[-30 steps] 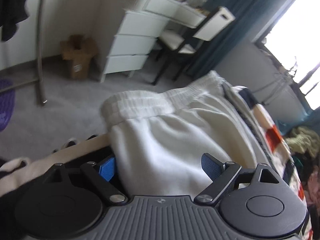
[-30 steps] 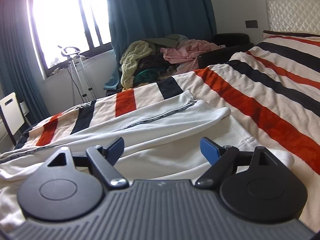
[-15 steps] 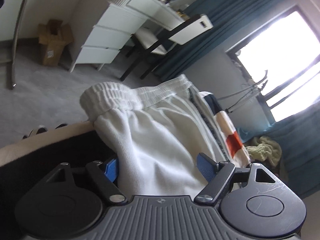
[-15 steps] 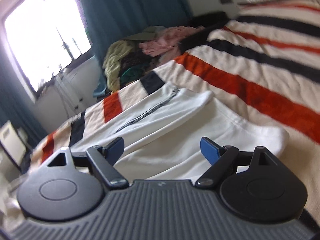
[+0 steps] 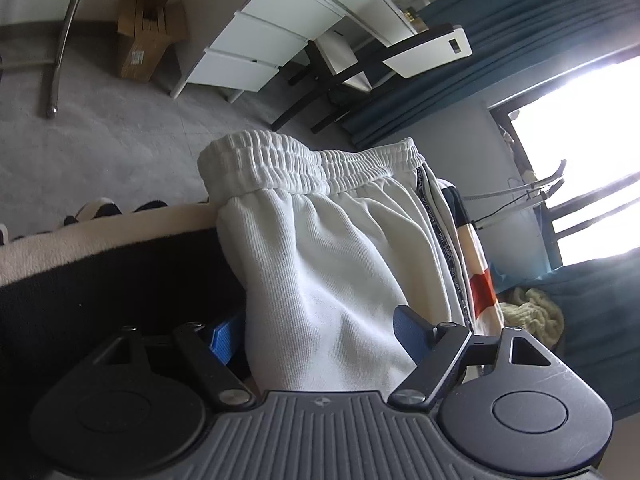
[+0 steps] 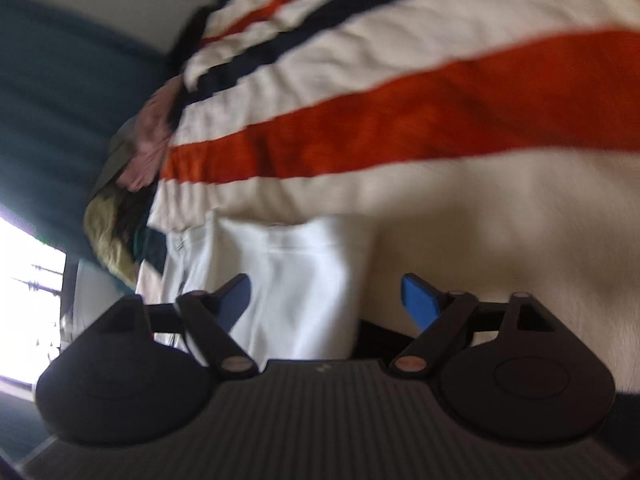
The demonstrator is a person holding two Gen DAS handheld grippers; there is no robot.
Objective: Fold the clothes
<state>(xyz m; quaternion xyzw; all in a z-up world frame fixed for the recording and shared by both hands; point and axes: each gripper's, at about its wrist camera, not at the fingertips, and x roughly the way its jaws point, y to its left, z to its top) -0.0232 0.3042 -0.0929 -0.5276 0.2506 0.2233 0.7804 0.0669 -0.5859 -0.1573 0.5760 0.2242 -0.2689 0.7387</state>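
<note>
While the white trousers lay stretched along the edge of the striped bed, waistband hanging just past one end, both grippers were set for a pick-up. The left gripper had its jaws spread and closing around the cloth below the waistband, not yet pinching. The right gripper, blurred, had its jaws spread and closing over the trouser cuff, fabric between them but ungripped. Judging by this, the fold was about to begin; next, both needed a firm pinch.
</note>
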